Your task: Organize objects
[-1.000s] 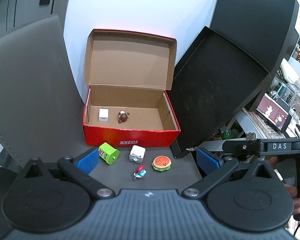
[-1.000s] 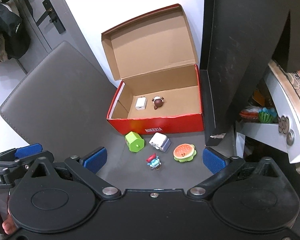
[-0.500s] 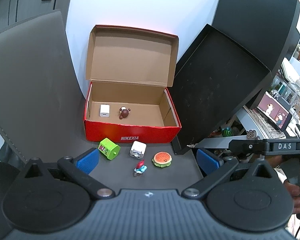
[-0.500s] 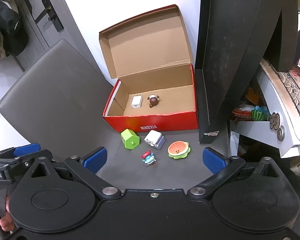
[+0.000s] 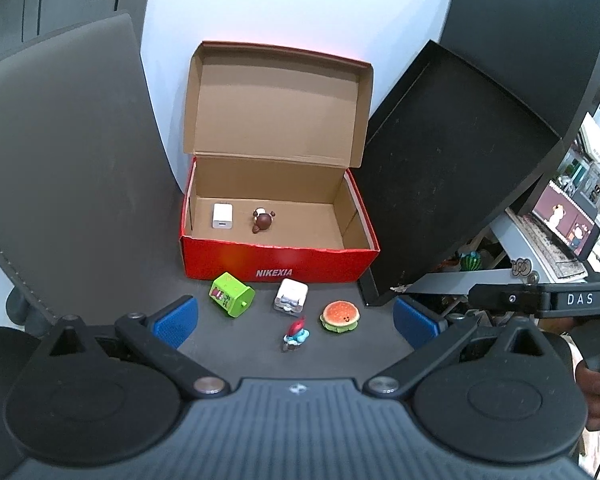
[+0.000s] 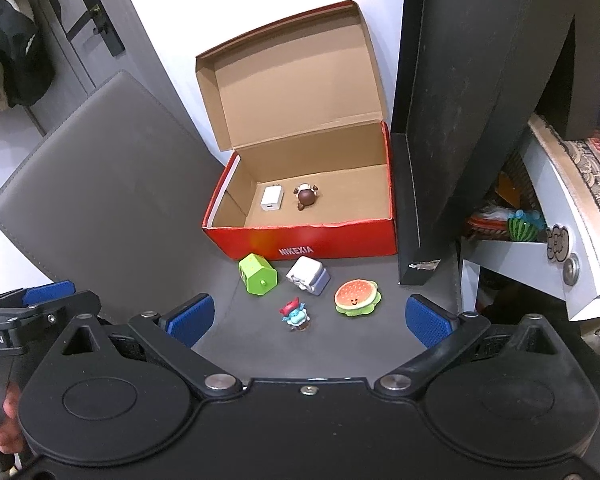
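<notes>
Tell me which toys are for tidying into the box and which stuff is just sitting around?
For tidying: red shoebox, green block, white cube, burger toy, blue figure, white charger, brown figure.

Just sitting around: black panels, watermelon toy, door handle.

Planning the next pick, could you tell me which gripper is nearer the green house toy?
Left, slightly. The left gripper has the green house toy just ahead of its left pad; the right gripper stands further right of it.
</notes>
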`<act>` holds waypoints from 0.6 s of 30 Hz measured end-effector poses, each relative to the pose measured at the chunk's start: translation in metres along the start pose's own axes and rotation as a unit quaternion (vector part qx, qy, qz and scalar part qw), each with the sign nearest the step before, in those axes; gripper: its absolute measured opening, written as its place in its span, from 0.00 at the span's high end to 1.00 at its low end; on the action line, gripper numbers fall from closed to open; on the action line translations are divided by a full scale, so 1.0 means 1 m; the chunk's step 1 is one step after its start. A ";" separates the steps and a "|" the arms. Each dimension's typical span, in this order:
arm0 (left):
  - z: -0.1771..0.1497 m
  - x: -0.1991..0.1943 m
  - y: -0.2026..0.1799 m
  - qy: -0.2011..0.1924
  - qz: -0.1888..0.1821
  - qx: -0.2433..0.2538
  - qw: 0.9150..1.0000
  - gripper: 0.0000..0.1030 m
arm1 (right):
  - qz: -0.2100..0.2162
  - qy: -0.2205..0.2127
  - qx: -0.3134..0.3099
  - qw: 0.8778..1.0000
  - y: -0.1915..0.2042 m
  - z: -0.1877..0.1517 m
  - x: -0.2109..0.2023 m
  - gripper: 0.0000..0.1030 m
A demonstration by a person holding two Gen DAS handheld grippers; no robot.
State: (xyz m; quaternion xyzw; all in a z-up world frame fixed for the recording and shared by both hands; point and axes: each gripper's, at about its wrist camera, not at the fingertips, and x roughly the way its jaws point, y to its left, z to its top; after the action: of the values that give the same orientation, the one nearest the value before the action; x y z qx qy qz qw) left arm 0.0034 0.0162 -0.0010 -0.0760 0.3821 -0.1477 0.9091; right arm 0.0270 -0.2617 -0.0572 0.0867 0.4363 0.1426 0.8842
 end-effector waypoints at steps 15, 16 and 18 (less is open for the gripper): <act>0.002 0.043 -0.003 0.033 0.014 0.004 0.999 0.00 | -0.005 0.013 0.030 0.999 -0.020 0.003 0.035 0.00; 0.002 0.046 -0.003 0.035 0.015 0.005 0.999 0.00 | -0.005 0.014 0.033 0.999 -0.022 0.003 0.038 0.00; 0.002 0.054 -0.004 0.038 0.018 0.007 0.999 0.00 | -0.009 0.015 0.034 0.999 -0.024 0.003 0.044 0.00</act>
State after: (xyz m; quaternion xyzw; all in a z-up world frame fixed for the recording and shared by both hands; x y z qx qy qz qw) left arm 0.0393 -0.0052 -0.0351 -0.0568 0.4171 -0.1370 0.8967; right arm 0.0587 -0.2700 -0.0946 0.1109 0.4550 0.1207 0.8753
